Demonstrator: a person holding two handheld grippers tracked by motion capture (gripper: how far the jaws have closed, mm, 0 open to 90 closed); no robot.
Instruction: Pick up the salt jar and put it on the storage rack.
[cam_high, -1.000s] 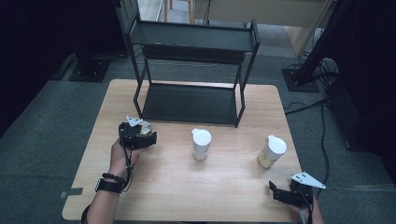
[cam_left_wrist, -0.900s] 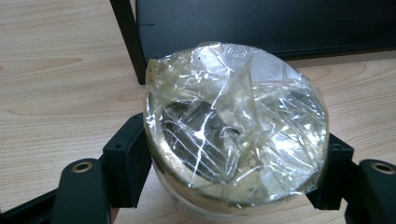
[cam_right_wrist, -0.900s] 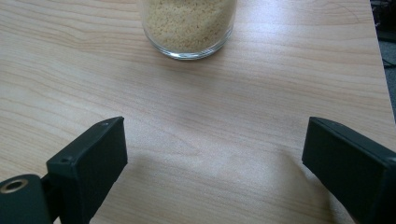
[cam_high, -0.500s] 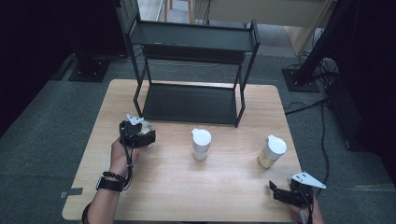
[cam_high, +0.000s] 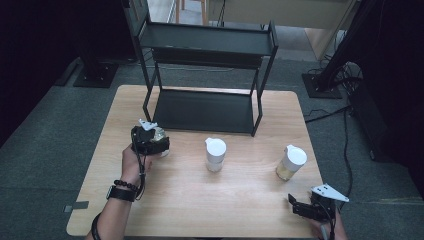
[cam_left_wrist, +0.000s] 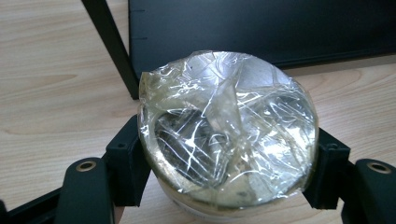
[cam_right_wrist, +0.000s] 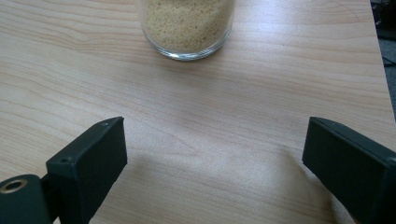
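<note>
Both jaws of the left gripper (cam_left_wrist: 229, 186) pinch a film-covered jar (cam_left_wrist: 227, 133) near the black rack (cam_high: 205, 107), while the right gripper (cam_right_wrist: 215, 172) rests spread apart.

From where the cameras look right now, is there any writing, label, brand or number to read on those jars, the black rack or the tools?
None can be read: no text shows in these views.
Film-covered jar in the left tool: clear wrap, no label seen.
Grain jar: plain glass on the side shown.
White-lidded jar: no print visible.
Black rack: no markings visible.
Right tool: plain black.
</note>
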